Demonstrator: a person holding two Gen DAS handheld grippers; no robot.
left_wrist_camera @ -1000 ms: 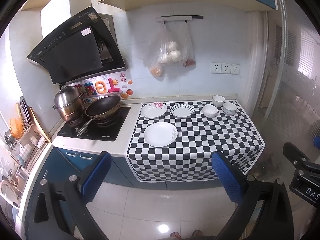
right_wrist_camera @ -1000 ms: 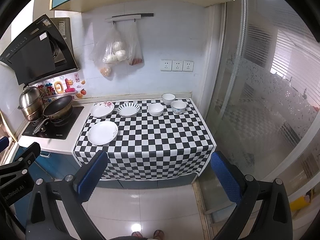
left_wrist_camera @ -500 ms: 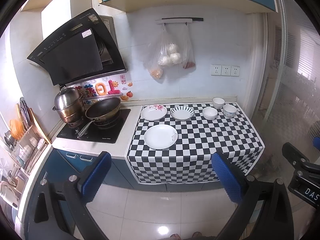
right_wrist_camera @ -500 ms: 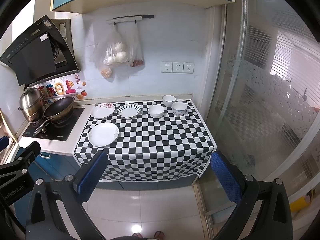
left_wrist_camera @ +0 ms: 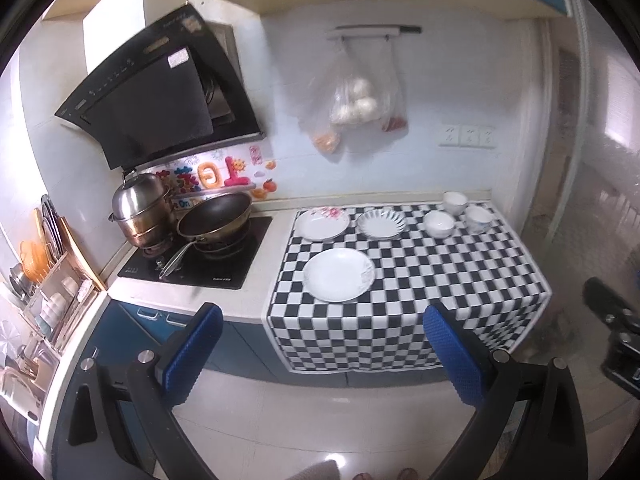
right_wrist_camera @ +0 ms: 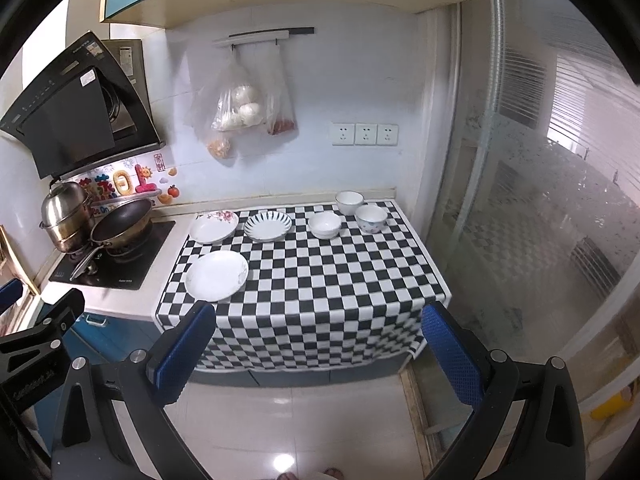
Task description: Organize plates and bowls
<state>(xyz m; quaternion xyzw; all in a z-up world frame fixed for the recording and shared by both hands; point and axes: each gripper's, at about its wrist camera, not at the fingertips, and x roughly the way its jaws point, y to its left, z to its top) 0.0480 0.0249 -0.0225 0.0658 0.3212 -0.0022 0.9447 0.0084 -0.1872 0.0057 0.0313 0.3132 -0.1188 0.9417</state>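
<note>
Left gripper (left_wrist_camera: pixel 322 346): jaws spread wide, blue-padded fingers (left_wrist_camera: pixel 194 340) apart, nothing between them, held in the air. Right gripper (right_wrist_camera: pixel 318 346): same pose, jaws wide, empty, airborne. Person's toes (right_wrist_camera: pixel 332 473) just visible at the lower edge.

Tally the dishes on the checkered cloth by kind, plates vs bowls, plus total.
Plates: 3 – plain white plate, floral plate, striped plate
Bowls: 3 – white bowl, back bowl, patterned bowl
Total: 6, none stacked, all on the checkered cloth.
</note>
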